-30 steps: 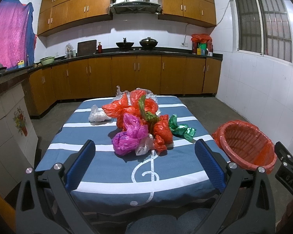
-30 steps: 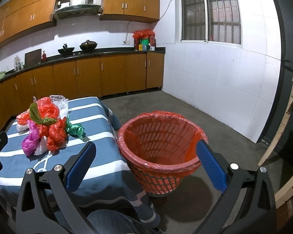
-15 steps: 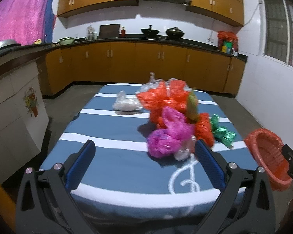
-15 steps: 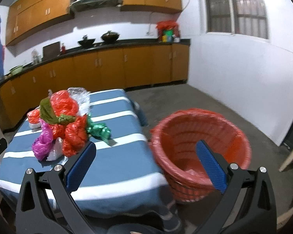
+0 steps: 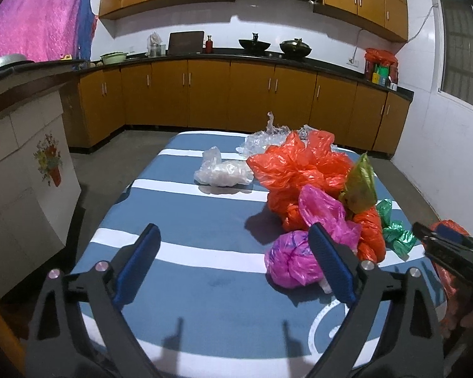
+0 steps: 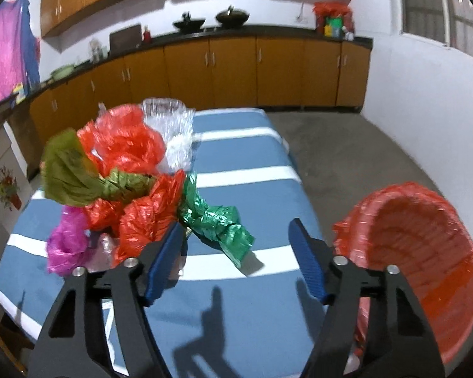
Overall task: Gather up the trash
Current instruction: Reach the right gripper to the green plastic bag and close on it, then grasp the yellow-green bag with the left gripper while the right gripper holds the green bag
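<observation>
Beside the bench, right, our red-lined basket shows no trash inside. Crumpled bags lie heaped on the bench. Both tongs, left and right, are closing, apart, on nothing.

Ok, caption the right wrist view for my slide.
Right gripper closing, nothing held, behind green bag; red-lined basket beside striped table.

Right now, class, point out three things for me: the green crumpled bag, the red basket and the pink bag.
green crumpled bag (image 6: 219,225): right wrist view, on its twisted middle.
red basket (image 6: 425,245): right wrist view, on its inner wall.
pink bag (image 5: 291,260): left wrist view, on its rounded front bulge.
</observation>
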The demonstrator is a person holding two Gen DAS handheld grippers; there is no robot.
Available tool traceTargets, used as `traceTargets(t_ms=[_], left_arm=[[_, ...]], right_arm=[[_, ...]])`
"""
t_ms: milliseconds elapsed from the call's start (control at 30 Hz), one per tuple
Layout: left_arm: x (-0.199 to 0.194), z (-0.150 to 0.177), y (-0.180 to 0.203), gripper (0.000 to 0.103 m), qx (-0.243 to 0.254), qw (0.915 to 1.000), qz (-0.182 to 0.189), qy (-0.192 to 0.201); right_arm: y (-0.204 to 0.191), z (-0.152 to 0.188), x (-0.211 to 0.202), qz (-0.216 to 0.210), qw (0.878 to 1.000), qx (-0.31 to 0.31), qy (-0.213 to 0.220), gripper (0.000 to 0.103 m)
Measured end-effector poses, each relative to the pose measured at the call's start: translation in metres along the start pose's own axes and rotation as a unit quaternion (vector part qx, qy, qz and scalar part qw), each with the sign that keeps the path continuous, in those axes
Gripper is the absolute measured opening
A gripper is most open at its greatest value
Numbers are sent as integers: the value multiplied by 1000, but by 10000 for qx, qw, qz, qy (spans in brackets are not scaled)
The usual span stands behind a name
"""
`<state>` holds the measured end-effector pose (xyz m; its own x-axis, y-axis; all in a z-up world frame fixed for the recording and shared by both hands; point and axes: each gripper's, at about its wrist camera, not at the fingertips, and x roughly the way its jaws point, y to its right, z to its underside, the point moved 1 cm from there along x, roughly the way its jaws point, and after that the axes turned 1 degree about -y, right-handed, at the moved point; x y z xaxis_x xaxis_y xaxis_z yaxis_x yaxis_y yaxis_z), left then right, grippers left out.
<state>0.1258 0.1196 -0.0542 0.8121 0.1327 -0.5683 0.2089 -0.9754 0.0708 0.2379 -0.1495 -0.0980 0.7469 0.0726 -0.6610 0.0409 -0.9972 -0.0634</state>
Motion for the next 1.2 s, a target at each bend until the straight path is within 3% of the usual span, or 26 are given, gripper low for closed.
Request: traceTargets(t_ms=[300, 467, 533, 900, 967, 1067, 1167, 1200], left_arm=[[18, -6, 7, 87, 30, 9998, 202, -66], [18, -13, 18, 87, 113, 9993, 361, 12], [18, -15, 23, 87, 135, 9990, 416, 29], [22, -29, 73, 79, 412, 9943, 979, 42], [27, -33, 85, 75, 493, 9937, 1010, -9], [40, -38, 97, 62, 600, 9932, 991, -134], [60, -40, 105, 43, 687, 9925, 931, -395], [66, -40, 107, 30, 692, 9921, 926, -490]], right_arm=[[-6, -3, 44, -10, 9991, -187, -379, 64], [-2, 2, 60, -135, 9972, -187, -705, 42], [-2, 4, 63, -208, 9967, -167, -769, 38], [12, 14, 30, -42, 9981, -204, -578, 33], [18, 17, 24, -9, 9983, -154, -553, 33], [29, 20, 14, 25, 9985, -26, -546, 33], [34, 21, 10, 41, 9986, 37, -519, 33], [36, 20, 8, 41, 9987, 47, -503, 33]])
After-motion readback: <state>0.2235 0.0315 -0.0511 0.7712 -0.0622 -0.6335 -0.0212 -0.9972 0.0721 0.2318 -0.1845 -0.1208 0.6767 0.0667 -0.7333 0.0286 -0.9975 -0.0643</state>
